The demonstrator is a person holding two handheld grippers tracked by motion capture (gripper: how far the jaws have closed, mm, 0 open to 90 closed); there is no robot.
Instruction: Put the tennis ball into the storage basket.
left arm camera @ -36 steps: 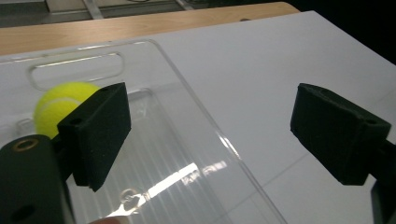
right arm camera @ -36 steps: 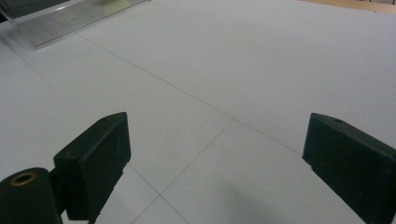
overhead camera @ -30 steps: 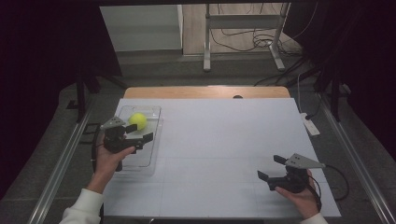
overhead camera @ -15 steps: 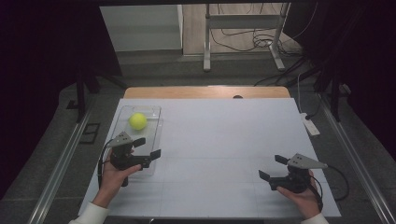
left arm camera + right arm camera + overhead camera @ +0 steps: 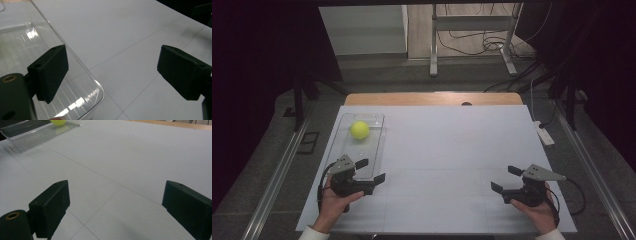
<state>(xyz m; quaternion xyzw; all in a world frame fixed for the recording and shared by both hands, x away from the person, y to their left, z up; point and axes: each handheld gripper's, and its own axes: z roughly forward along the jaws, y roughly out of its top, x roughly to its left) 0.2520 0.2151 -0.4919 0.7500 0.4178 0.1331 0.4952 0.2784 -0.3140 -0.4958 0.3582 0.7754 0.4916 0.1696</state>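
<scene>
- Nearest the person, two grippers sit low over the white table [image 5: 452, 150], one in each hand: the left gripper [image 5: 371, 170] at the near-left and the right gripper [image 5: 503, 179] at the near-right, well apart from each other.
- Both have their jaws spread wide with nothing between them; each gripper view shows bare table surface in the gap.
- The left gripper hangs at the near end of the clear tray [image 5: 346, 131]. In the left gripper view its left jaw sits over the tray's rounded near corner [image 5: 98, 90] while the right jaw sits over open table.
- The right gripper hovers over plain table, pointed toward the far-left, where the tray [image 5: 37, 137] appears at the top of its view.
- Farther off, the yellow ball [image 5: 359, 129] lies inside the tray, toward its far end, well apart from both grippers.
- Judged from this, the ball is already resting in the tray and the hands look parked near the table's front edge; the work seems at a pause or an end.
- If the ball is to be handled next, the left gripper is the closer one and would need to reach forward along the tray and close on it.
- Count: two grippers, one tray, one ball.
</scene>
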